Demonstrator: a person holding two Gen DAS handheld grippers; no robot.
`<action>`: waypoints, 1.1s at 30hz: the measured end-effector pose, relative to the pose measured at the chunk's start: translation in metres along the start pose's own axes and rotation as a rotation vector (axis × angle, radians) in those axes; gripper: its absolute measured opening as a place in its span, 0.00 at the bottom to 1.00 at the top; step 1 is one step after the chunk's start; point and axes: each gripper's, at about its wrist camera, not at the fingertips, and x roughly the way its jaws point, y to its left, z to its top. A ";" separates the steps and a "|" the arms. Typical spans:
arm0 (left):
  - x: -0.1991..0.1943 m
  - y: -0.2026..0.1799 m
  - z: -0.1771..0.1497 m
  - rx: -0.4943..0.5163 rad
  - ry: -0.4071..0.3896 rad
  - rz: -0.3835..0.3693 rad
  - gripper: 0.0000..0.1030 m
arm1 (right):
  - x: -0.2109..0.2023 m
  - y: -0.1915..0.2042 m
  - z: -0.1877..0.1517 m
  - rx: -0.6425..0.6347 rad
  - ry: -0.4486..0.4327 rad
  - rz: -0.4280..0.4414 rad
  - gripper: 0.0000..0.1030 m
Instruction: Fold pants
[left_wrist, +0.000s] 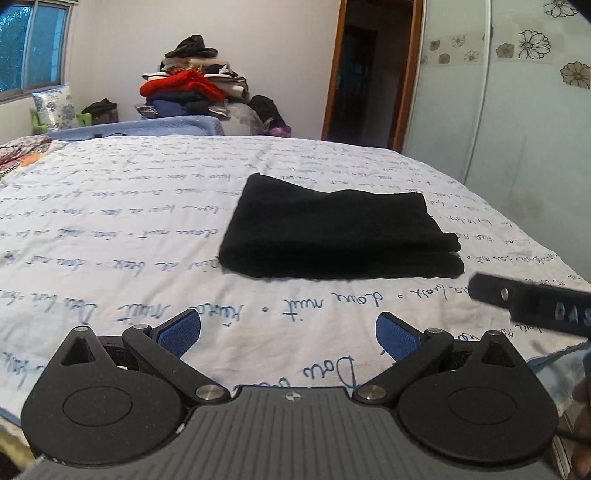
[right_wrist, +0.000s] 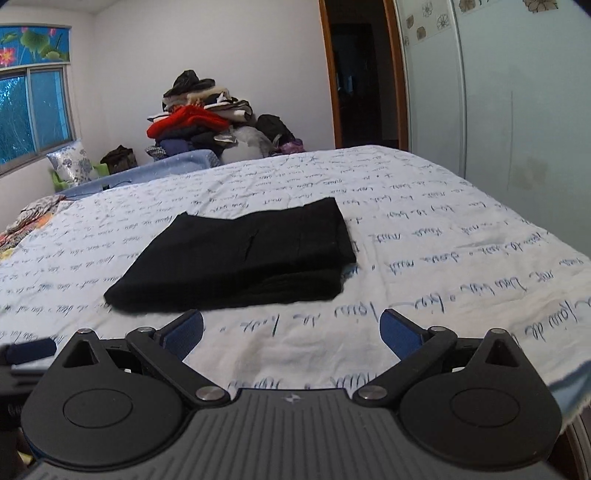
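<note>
Cotton sheet (left_wrist: 110, 221) with blue handwriting covers the bed, and from where I stand both tools hang back at its near edge, above the cloth and touching nothing. On the left, the left tongs (left_wrist: 288, 338) gape wide, blue pads empty, pointing up the bed towards the pants. The black pants (left_wrist: 332, 236) lie near the middle of the bed, already doubled into a thick rectangle with stacked layers showing along the near edge. To the right, the right tongs (right_wrist: 291, 332) are spread just as wide and hold nothing; the pants (right_wrist: 240, 258) sit just beyond them, slightly to their left.

By my reckoning the folding is as good as done, and what remains is a tidy-up or simply drawing away. If another touch is wanted, the right-hand end deserves it: in the right wrist view the top layer sits a little back from the one beneath, so the corners are not square. Nip only the upper layer near that corner, ease it outward to meet the lower edge, and press flat without dragging the whole bundle across the sheet. Thick knit like this tends to spring open, so let go slowly.

Against the far wall a clothes pile (right_wrist: 199, 122) waits.
</note>
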 end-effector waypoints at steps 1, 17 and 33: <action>-0.002 0.000 0.002 0.001 0.002 0.001 0.99 | -0.002 0.001 -0.001 -0.001 0.005 0.001 1.00; -0.035 0.004 0.016 -0.012 -0.005 0.010 0.99 | -0.030 -0.006 -0.018 0.034 0.019 0.024 1.00; -0.041 0.008 0.016 -0.031 0.009 0.019 0.99 | -0.029 0.005 -0.021 -0.005 0.042 0.053 1.00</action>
